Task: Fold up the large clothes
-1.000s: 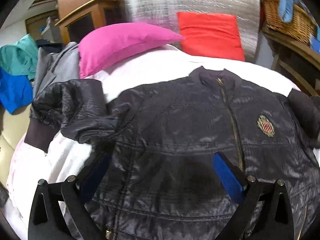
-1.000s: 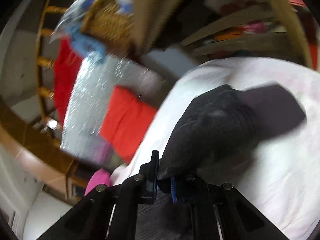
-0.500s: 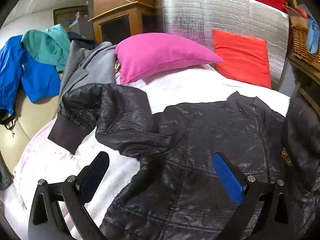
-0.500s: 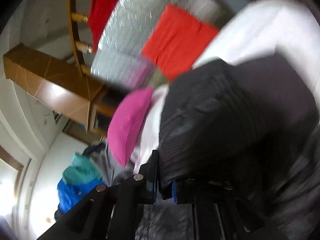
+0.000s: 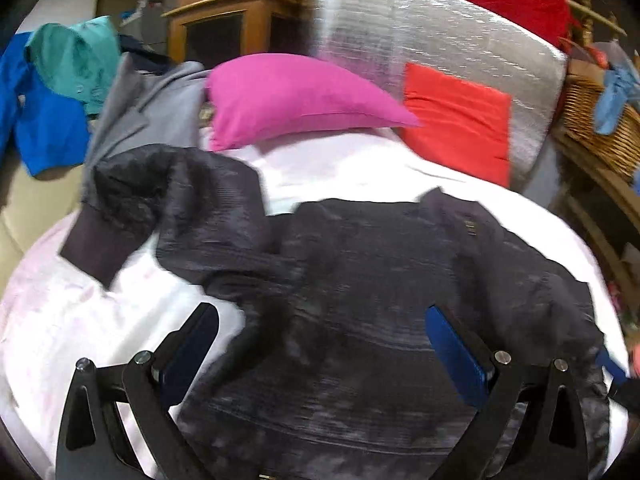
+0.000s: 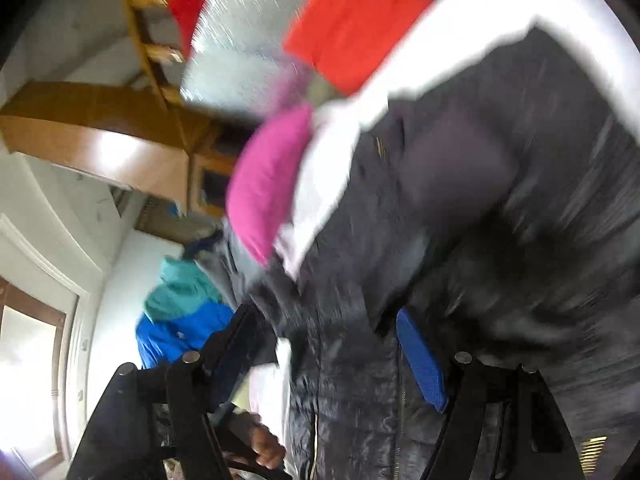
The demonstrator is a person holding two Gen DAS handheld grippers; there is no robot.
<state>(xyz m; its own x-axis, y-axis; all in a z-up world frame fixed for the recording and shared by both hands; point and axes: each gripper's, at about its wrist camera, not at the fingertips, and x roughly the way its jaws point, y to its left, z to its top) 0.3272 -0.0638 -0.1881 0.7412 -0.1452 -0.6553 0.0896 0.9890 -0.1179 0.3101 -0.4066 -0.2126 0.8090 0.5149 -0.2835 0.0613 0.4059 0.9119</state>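
The dark jacket (image 5: 380, 300) lies spread on the white bed sheet (image 5: 340, 168), collar toward the pillows, and one sleeve (image 5: 168, 208) lies off to the left with its ribbed cuff on bare sheet. There's open white sheet left of the jacket and a clear band above the collar, before the pink pillow (image 5: 296, 96) and the red cushion (image 5: 460, 120) against the silver padded headboard (image 5: 420, 40). On the right the bed runs out near a wicker basket (image 5: 596, 128); on the left, a grey garment (image 5: 148, 112) and a blue and teal one (image 5: 48, 92) crowd the edge. The left gripper (image 5: 320, 344) hangs low over the jacket's body, angled down, its jaws spread wide with nothing pinched. Over in the right wrist view, everything is tilted and smeared; the right gripper (image 6: 324, 344) sits over the jacket's front near the zip, jaws opening, cloth lying loose between the blue pads (image 6: 420, 360), nothing gripped. A hand (image 6: 268, 448) shows at the bottom edge there, wrapped round a handle.
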